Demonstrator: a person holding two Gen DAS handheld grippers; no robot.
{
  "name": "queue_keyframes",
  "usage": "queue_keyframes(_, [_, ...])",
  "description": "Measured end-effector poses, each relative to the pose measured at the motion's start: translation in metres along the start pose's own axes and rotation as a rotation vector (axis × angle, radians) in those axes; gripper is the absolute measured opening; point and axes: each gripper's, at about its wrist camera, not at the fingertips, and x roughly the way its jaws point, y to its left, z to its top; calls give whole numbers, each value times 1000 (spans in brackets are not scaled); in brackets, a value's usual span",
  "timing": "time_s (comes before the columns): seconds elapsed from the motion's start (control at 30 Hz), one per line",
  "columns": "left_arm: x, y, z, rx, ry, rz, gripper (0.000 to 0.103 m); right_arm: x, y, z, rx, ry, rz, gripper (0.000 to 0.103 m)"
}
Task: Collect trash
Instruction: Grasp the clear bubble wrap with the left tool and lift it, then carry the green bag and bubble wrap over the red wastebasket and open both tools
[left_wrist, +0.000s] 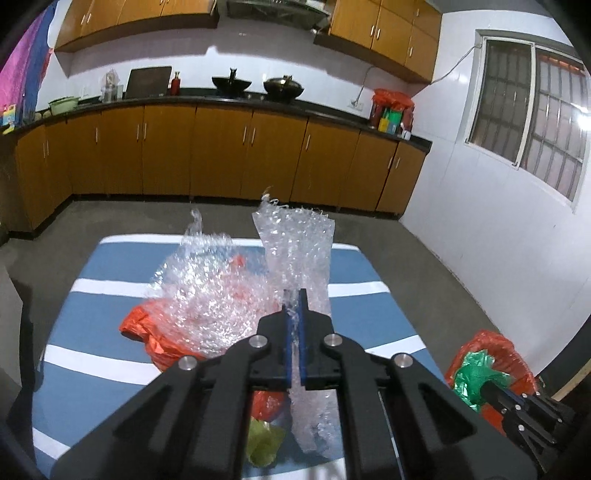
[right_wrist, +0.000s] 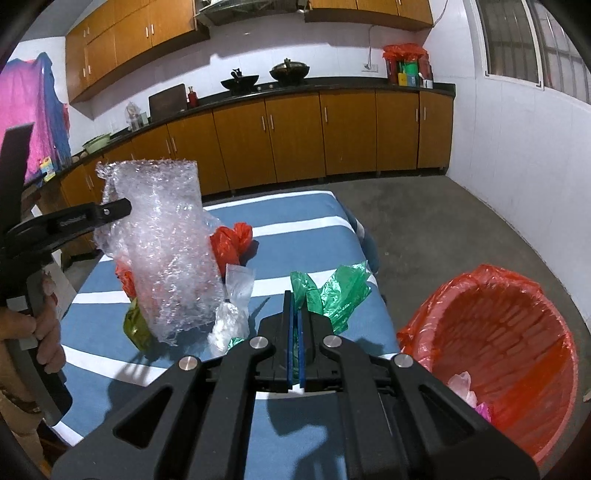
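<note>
A kitchen with orange-brown cabinets and a grey floor; in front, a blue surface (right_wrist: 314, 229) with white stripes. The left tongs (left_wrist: 294, 295) are closed on a sheet of clear bubble wrap (right_wrist: 162, 236), held raised above the surface. Beneath and beside it lie red plastic bags (right_wrist: 231, 240), a yellow-green wrapper (right_wrist: 136, 325) and a small clear bag (right_wrist: 232, 314). The right tongs (right_wrist: 294, 299) are clamped on a crumpled green plastic bag (right_wrist: 340, 291). On the floor to the right stands a bin lined with a red bag (right_wrist: 509, 332).
</note>
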Motion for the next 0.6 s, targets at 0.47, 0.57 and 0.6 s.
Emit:
queue_keyframes(0.47, [-58,-38,7,42,-71,-87,4,-35,-19,5,14,-57,-43,2])
queue_keyframes(0.57, [-65,-53,5,53,-74,-127,4,-43,-32,5,29,-67,-71,2])
queue_keyframes(0.6, [-67,-61,4,59,-75,-146,4,-46,-37,5,34,-70,-81,2])
